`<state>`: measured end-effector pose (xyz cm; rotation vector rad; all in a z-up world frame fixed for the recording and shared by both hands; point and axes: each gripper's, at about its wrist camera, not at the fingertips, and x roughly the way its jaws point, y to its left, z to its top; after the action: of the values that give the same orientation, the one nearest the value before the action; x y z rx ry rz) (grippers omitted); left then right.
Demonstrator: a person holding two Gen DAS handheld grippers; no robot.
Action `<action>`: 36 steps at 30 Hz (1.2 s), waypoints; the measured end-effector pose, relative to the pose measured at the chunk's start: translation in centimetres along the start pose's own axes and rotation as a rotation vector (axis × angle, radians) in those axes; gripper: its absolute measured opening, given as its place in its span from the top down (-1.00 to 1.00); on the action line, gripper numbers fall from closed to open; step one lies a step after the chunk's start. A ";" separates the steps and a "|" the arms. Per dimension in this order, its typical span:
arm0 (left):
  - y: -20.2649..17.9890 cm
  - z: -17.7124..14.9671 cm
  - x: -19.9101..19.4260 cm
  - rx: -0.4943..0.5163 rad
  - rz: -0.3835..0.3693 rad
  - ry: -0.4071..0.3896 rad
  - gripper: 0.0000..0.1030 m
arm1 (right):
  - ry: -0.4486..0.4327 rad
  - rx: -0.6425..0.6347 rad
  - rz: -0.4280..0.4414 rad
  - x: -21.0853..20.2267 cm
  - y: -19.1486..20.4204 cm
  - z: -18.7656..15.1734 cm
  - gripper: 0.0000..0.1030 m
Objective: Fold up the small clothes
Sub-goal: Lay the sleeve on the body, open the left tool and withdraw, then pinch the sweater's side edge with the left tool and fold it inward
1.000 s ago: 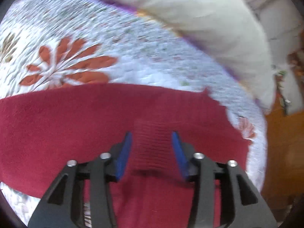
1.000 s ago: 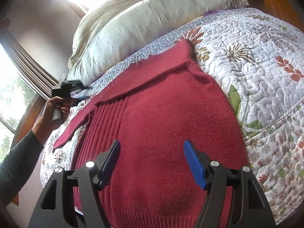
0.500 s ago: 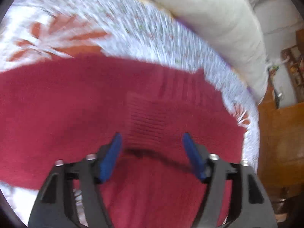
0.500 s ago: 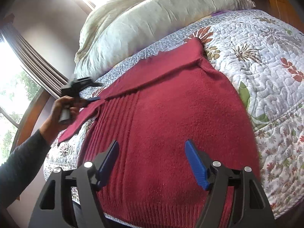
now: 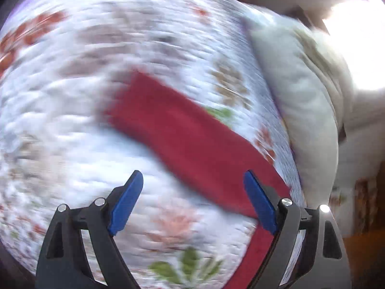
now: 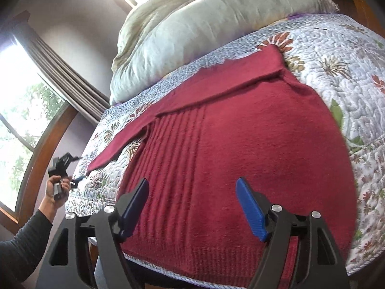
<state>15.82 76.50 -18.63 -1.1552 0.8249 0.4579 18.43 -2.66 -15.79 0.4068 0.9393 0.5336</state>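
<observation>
The red sweater (image 6: 240, 149) lies flat on the quilted bed (image 6: 336, 55), hem at the near edge, one sleeve (image 6: 115, 144) stretched toward the window side. That sleeve runs diagonally away from the left gripper (image 5: 192, 201), whose fingers are spread and empty, off the sleeve's cuff end. The right gripper (image 6: 192, 207) hovers over the hem, fingers also apart, farther from the sleeve.

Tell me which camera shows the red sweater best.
The right wrist view: the red sweater lies spread flat on the quilt, sharp, body and sleeve visible. The left wrist view shows only a blurred sleeve, partly behind one finger.
</observation>
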 end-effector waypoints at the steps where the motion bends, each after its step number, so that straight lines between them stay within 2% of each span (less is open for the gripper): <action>1: 1.0 0.5 0.3 -0.031 -0.014 0.004 -0.65 | 0.002 -0.009 0.000 0.1 0.5 0.0 -0.47; 3: 2.1 1.4 1.4 -0.079 -0.046 0.006 -0.65 | 0.007 -0.024 -0.003 0.5 1.3 0.0 -0.48; 9: 2.7 3.5 3.1 -0.101 -0.031 -0.022 -0.69 | 0.019 -0.030 -0.012 1.1 2.9 -0.1 -0.51; 11: 2.1 3.7 3.2 -0.064 0.020 -0.033 -0.42 | 0.029 -0.024 -0.016 1.6 3.0 -0.2 -0.52; 13: 2.4 4.0 3.8 -0.061 0.032 -0.004 0.59 | 0.043 -0.017 -0.015 2.1 3.0 -0.2 -0.52; 17: 2.7 4.5 3.8 -0.069 0.041 0.003 0.76 | 0.046 -0.023 -0.003 2.4 3.3 0.1 -0.52; 20: 1.1 4.8 2.7 -0.032 0.056 -0.020 0.86 | 0.024 -0.025 0.007 1.8 3.7 0.6 -0.52; 24: -5.1 4.4 0.3 0.094 0.036 -0.074 0.88 | -0.002 -0.011 0.016 0.8 3.1 0.5 -0.52; 27: -11.9 3.1 -1.5 0.227 -0.004 -0.107 0.88 | -0.013 0.008 0.013 0.4 2.5 0.4 -0.52; 32: -24.9 -1.5 -2.0 0.451 -0.101 -0.117 0.88 | -0.018 0.050 0.029 -0.7 1.2 0.2 -0.52; 36: -33.0 -6.7 0.4 0.607 -0.144 -0.087 0.88 | -0.040 0.072 0.022 -1.8 0.0 0.2 -0.52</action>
<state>37.01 58.37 0.28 -0.6197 0.7283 0.1172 17.71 -3.72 -14.53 0.4916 0.9184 0.5110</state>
